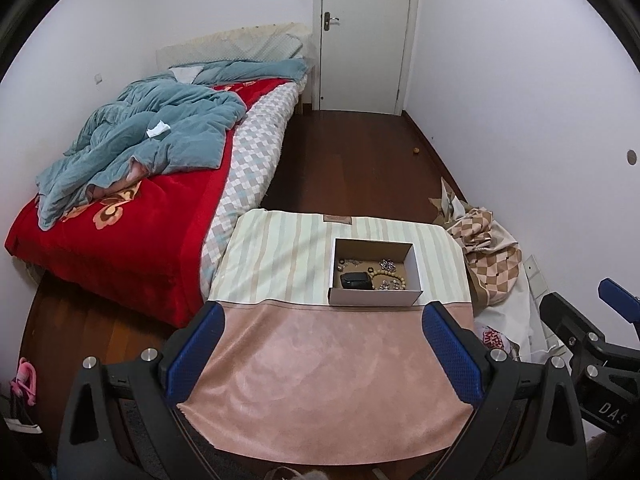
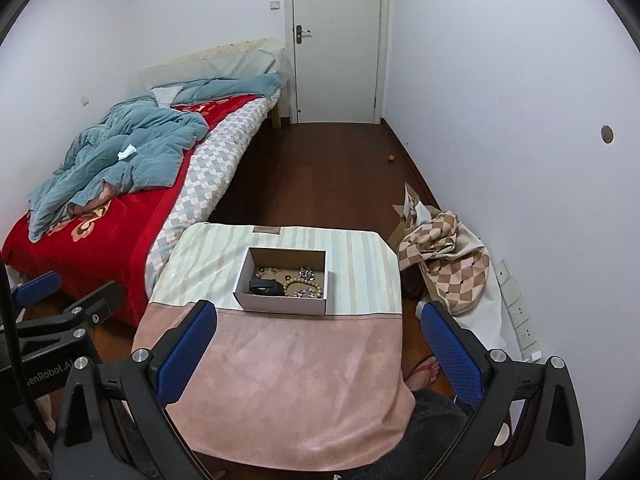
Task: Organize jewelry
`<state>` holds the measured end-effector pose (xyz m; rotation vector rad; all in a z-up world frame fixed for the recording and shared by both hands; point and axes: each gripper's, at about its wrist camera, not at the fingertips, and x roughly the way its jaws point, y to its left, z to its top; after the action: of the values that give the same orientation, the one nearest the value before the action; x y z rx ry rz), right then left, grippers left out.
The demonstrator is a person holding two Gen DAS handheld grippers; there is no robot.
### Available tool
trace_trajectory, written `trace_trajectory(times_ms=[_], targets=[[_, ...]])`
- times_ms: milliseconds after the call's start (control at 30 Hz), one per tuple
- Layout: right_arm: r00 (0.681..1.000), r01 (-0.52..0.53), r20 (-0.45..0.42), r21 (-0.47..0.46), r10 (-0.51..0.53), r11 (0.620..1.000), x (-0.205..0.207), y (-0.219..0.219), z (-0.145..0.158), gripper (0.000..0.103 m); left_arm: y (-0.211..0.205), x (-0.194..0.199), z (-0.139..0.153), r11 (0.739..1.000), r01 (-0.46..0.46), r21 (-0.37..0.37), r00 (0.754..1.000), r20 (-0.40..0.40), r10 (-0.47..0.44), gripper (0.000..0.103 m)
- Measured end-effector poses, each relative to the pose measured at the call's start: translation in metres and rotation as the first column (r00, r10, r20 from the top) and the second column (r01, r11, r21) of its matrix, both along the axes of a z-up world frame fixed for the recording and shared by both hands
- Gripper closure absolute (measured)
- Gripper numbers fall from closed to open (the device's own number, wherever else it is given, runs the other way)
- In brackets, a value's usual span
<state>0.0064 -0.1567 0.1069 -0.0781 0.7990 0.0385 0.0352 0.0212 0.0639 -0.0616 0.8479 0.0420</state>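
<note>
Cardboard box point(image 1: 375, 273), rectangular, open-topped, white outside and brown inside, long axis parallel to the desk's near edge; it stands on the striped far half of the desk point(image 1: 280, 248), toward the right edge and well back from the near one. Contents, all on the box floor: black rounded case point(image 1: 354, 280) at the near left; wooden bead bracelet point(image 1: 390, 279), pale round beads in a loop, just right of the case; small metallic pieces point(image 1: 387, 265) clustered toward the far right, too small to identify; further small dark rings toward the far left. Desk covering: pink suede-like cloth point(image 2: 288, 380) over the near half, soft and matte, meeting cream-and-beige striped fabric at a straight seam just in front of the box. Left claw point(image 1: 324, 354), black frame with blue textured pads, spread wide above the pink cloth, holding nothing. Right claw point(image 2: 320, 354), same build, likewise spread wide and empty, over the near right corner.
</note>
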Motion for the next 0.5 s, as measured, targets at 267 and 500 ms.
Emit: trace_trajectory(times_ms=[267,500], targets=[[0.999,0.029,-0.019,-0.022,-0.03,0.999,0.036,-0.001,-0.01,0.0,-0.003,0.028,-0.008,1.0,-0.017,0.017,0.999,-0.033,0.018,0.002],[0.997,0.049,-0.054,-0.034,-0.05,0.998,0.067,-0.003,-0.028,0.0,-0.006,0.051,-0.023,0.999,-0.028,0.039,0.997,-0.073,0.031,0.002]])
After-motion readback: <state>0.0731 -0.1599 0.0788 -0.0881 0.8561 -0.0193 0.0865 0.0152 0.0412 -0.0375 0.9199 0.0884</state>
